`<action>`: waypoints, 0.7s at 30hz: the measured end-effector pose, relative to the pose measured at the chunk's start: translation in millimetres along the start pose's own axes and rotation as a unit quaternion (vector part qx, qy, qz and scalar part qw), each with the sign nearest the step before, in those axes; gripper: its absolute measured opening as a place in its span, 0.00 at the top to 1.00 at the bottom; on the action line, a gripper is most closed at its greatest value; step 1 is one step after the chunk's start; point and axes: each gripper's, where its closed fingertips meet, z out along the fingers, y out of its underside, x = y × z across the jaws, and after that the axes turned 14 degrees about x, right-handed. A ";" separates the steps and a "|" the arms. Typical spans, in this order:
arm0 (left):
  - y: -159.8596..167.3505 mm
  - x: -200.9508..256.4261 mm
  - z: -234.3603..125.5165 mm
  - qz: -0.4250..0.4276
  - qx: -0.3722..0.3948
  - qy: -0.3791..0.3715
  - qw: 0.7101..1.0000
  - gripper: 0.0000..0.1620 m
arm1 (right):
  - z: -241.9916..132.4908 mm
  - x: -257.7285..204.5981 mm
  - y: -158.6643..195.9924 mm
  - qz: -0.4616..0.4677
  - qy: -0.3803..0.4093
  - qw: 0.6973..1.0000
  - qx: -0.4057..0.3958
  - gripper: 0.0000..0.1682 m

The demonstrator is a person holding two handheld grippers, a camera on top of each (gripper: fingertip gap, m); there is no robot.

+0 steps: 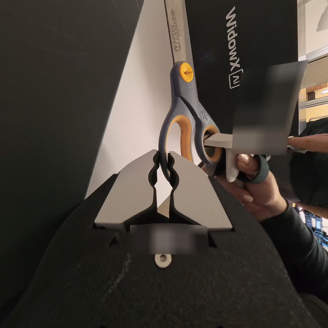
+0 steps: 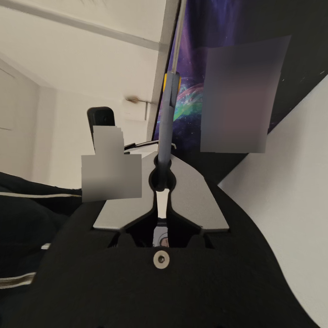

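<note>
A pair of scissors (image 1: pixel 184 99) with grey handles lined in orange is held up between both tools, blades pointing away from the cameras and closed together. The left gripper (image 1: pixel 163 159) has its pale fingers drawn nearly together on the rim of the larger handle loop (image 1: pixel 174 138), pinching the grey plastic at its lower left edge; this grip fixes one half of the scissors. In the left wrist view one finger of the other tool (image 1: pixel 219 140) reaches into the smaller handle loop (image 1: pixel 212 142) from the right, with a person's hand (image 1: pixel 252 177) on that tool's trigger just beside it. The right wrist view shows the same scissors edge-on: the right gripper (image 2: pixel 162 166) is narrowed around a thin grey section of handle (image 2: pixel 165 124) that sits in the round notch between its fingers. With each tool on a separate loop, the arrangement appears suited to steadying or working the two handles independently. An orange pivot cap (image 1: pixel 186 73) marks the joint; the steel blade (image 1: pixel 175 32) bears stamped lettering. Behind stand a black box (image 1: pixel 248 53) with white print, a white surface (image 1: pixel 138 106), and, in the right view, a purple starry panel (image 2: pixel 188 88).
</note>
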 end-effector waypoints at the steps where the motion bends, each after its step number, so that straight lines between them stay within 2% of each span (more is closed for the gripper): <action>1: -1.3 -0.5 -1.8 0.003 -0.001 -0.003 1.000 0.95 | 1.4 0.1 1.3 0.020 -0.008 1.000 0.007 0.99; 11: -13.5 -1.2 -14.3 0.003 -0.006 -0.005 1.000 0.95 | 12.5 -3.7 8.1 0.096 -0.061 0.993 0.044 0.99; 21: -10.7 -6.8 -9.1 0.005 -0.010 -0.010 1.000 0.96 | 12.7 0.7 7.1 0.069 -0.053 0.995 0.044 0.99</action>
